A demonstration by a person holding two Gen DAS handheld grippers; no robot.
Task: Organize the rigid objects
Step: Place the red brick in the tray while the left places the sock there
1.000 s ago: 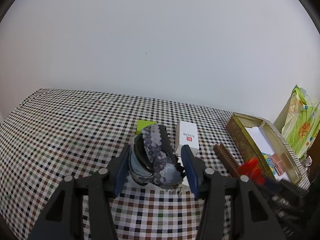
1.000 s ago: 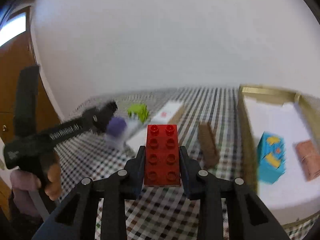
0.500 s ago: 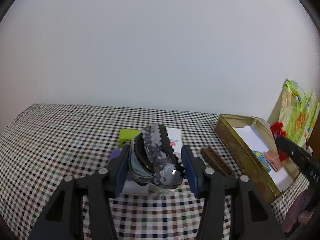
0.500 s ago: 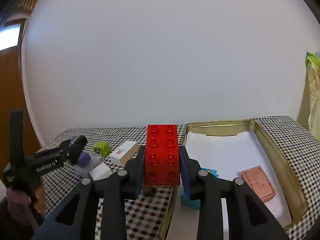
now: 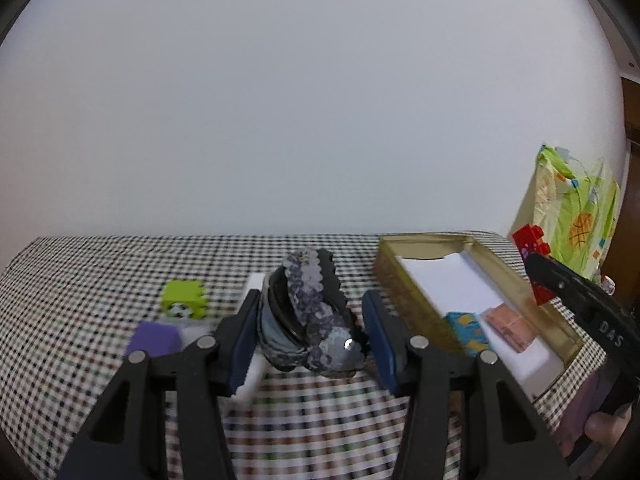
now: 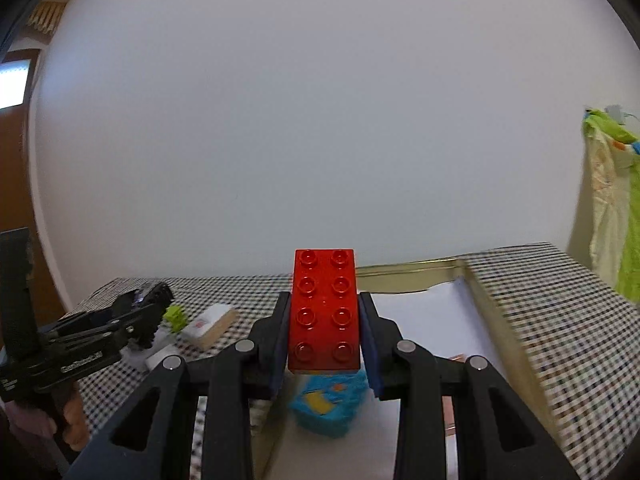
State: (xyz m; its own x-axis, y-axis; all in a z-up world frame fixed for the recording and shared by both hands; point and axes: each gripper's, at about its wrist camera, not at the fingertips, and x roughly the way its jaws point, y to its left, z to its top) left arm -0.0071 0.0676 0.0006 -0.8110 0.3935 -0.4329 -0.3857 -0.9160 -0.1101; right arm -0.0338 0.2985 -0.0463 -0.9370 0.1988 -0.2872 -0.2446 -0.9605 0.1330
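My left gripper [image 5: 306, 330] is shut on a grey-purple patterned hair claw clip [image 5: 312, 320], held above the checkered tablecloth. My right gripper [image 6: 324, 334] is shut on a red studded brick [image 6: 324, 308], held over the near end of the gold tin box [image 6: 500, 320]. The box [image 5: 404, 276] is lined with white paper and holds a blue patterned block [image 6: 330, 410] and a pink block [image 5: 510, 326]. In the left wrist view the right gripper [image 5: 538, 268] with the red brick [image 5: 528, 238] is at the far right.
A lime green cube [image 5: 184, 300], a purple block [image 5: 154, 336] and a white box [image 6: 212, 320] lie on the checkered tablecloth [image 5: 80, 280] left of the tin. A green patterned bag [image 5: 576, 216] hangs at the right. A plain wall stands behind.
My right gripper has carried the red brick rightward over the tin box. My left gripper with the clip has swung right, toward the tin.
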